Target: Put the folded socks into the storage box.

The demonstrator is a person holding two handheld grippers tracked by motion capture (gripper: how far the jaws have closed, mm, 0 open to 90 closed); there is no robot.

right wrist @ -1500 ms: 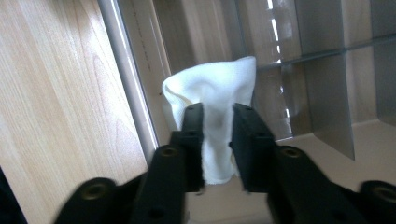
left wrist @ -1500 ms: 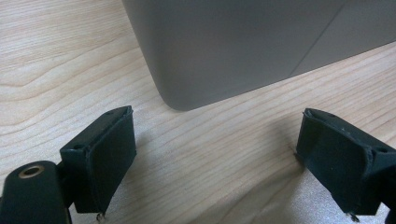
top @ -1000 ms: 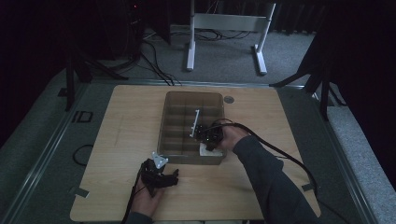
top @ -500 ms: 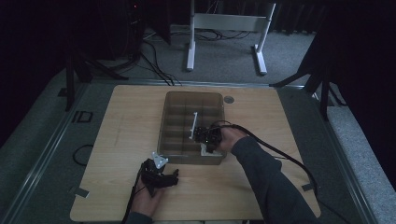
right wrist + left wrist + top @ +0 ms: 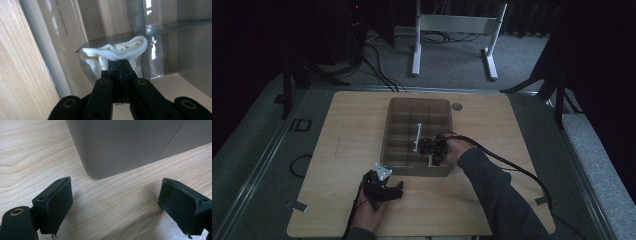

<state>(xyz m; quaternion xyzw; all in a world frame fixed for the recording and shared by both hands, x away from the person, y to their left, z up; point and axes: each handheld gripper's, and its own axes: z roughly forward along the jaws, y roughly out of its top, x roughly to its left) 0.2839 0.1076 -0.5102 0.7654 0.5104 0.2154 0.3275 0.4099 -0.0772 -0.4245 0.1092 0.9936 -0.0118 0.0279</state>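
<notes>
The right tongs (image 5: pixel 430 150) have slid nearer the near wall of the divided box (image 5: pixel 394 120), clamped on a white cloth (image 5: pixel 117 53) inside it; the left tongs (image 5: pixel 113 202) rest gaping on the surface (image 5: pixel 347 130) beside the box's corner.

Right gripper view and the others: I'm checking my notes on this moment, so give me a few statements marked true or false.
1. The right gripper is shut on a white cloth. True.
2. The left gripper grips the organizer box. False: its jaws stand open over bare table beside the box's corner.
3. The cloth is inside the box. True.
4. The box sits on the floor. False: it stands on the wooden table.
</notes>
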